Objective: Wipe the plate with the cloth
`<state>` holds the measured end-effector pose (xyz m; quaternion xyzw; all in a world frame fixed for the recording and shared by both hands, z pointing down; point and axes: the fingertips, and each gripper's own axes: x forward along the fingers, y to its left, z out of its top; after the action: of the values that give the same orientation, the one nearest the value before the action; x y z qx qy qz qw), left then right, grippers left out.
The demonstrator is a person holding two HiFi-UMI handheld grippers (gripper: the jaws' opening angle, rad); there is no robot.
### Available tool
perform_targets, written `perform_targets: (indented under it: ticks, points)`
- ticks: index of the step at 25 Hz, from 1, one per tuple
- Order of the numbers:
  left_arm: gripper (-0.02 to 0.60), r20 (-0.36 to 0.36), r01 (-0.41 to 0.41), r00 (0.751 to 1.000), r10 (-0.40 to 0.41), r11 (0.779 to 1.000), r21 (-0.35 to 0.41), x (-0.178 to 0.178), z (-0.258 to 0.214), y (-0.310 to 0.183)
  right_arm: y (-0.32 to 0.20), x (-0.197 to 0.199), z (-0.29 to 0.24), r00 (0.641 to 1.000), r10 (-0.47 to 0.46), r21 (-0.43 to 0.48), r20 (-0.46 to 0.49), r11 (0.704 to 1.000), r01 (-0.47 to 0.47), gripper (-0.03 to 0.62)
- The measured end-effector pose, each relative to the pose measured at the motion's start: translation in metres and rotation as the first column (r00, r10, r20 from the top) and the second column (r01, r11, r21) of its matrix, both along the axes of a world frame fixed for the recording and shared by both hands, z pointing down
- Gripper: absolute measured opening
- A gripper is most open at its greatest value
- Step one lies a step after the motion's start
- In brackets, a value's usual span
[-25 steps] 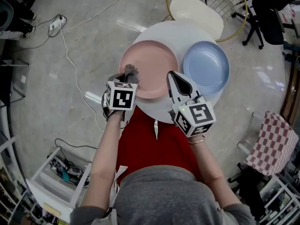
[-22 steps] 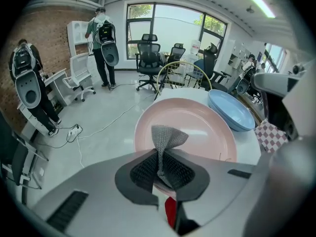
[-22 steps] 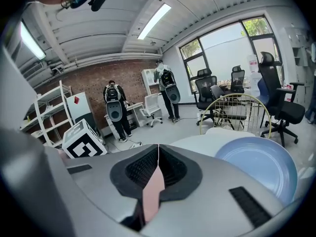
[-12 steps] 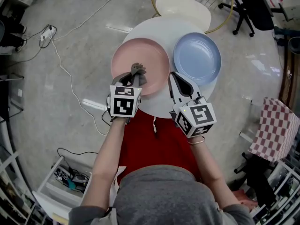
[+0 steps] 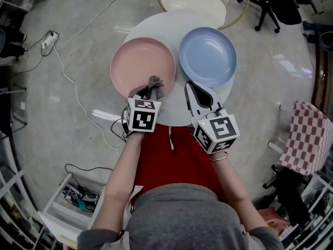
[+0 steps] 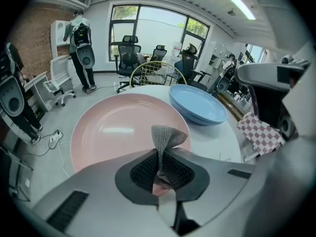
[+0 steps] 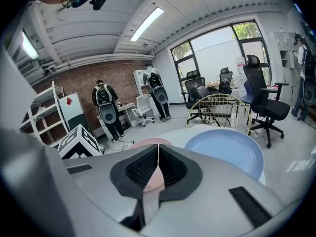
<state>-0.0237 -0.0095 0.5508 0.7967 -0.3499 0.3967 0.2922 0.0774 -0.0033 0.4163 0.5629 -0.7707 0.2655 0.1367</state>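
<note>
Up close, cloth [image 6: 165,138] between left fingers [image 6: 142,170]

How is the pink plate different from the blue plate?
The pink plate lies on the left, the blue plate on the right. The left hand-held gripper holds the cloth over the pink plate; the blue plate has no cloth over it. Both are round and sit on the white table.

round white table [image 5: 177,105], pink plate [image 5: 141,64], blue plate [image 5: 207,56]
</note>
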Motion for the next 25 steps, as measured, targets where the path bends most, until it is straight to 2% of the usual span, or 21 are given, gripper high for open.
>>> perform_targets:
  ticks: [5, 11, 19, 25]
  points:
    - [0.035, 0.064, 0.059, 0.996, -0.061, 0.998, 0.021, -0.021, 0.007, 0.007, 0.008, 0.001, 0.003, 0.999, -0.044, 0.002, 0.013, 0.999, 0.044, 0.029]
    - [0.035, 0.090, 0.150, 0.984, -0.154, 0.988, 0.043, -0.056, 0.006, 0.001, 0.009, -0.010, 0.003, 0.995, -0.101, 0.002, 0.012, 0.995, 0.101, 0.029]
    - [0.035, 0.084, 0.251, 0.962, -0.259, 0.963, 0.096, -0.088, -0.011, -0.010, 0.003, -0.030, -0.001, 0.986, -0.166, 0.019, 0.018, 0.986, 0.166, 0.029]
    - [0.035, 0.066, 0.295, 0.950, -0.306, 0.945, 0.140, -0.105, -0.032, -0.013, -0.002, -0.047, -0.010, 0.978, -0.209, 0.044, 0.027, 0.977, 0.208, 0.029]
